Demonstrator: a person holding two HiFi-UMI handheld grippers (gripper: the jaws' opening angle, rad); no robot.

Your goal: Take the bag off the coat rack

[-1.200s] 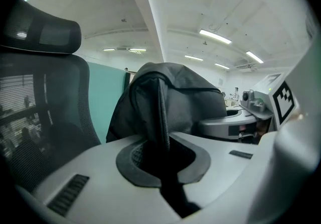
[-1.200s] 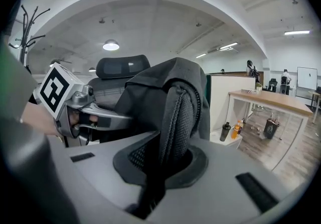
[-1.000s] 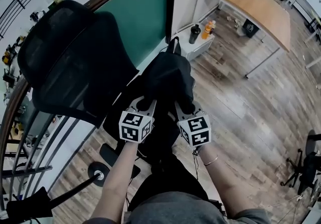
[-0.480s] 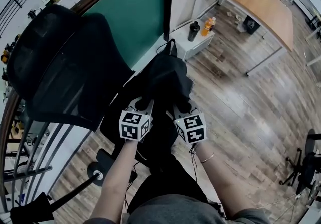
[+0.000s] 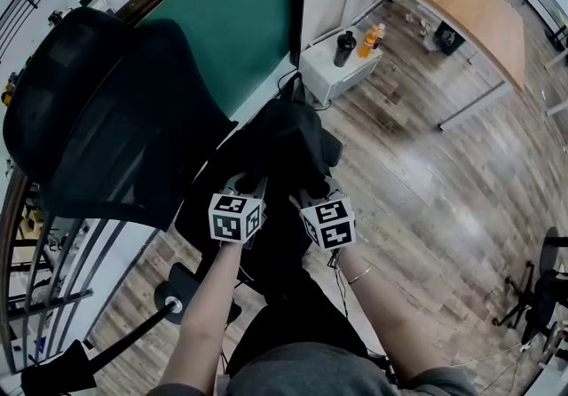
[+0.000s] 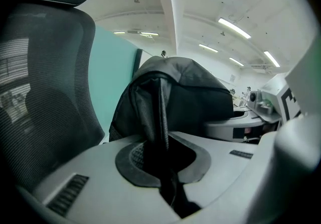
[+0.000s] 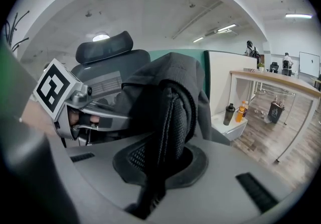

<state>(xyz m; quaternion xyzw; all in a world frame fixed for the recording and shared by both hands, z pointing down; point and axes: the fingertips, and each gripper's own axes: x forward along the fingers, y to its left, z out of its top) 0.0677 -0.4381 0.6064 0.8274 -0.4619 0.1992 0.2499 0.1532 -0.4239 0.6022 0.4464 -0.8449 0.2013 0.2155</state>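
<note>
A black backpack (image 5: 284, 141) hangs in the air in front of me, held between both grippers over the wooden floor. My left gripper (image 5: 249, 185) is shut on one black strap (image 6: 163, 112), which runs down between its jaws. My right gripper (image 5: 310, 193) is shut on the padded mesh strap (image 7: 169, 127) on the other side. In the left gripper view the bag's body (image 6: 188, 92) fills the middle, just beyond the jaws. The right gripper view shows the bag (image 7: 165, 87) close up, with the left gripper (image 7: 67, 102) behind it at the left. No coat rack shows clearly.
A black mesh office chair (image 5: 98, 110) stands close on the left, in front of a green partition (image 5: 253, 21). A low white cabinet (image 5: 342, 75) carries a black bottle (image 5: 344, 50) and an orange bottle (image 5: 371, 37). A wooden table (image 5: 453, 3) is at the far right. Railings (image 5: 35, 288) run along the left.
The two grippers have drawn a little closer together and the bag has drifted slightly left in the head view. Both grips stay as they were.
</note>
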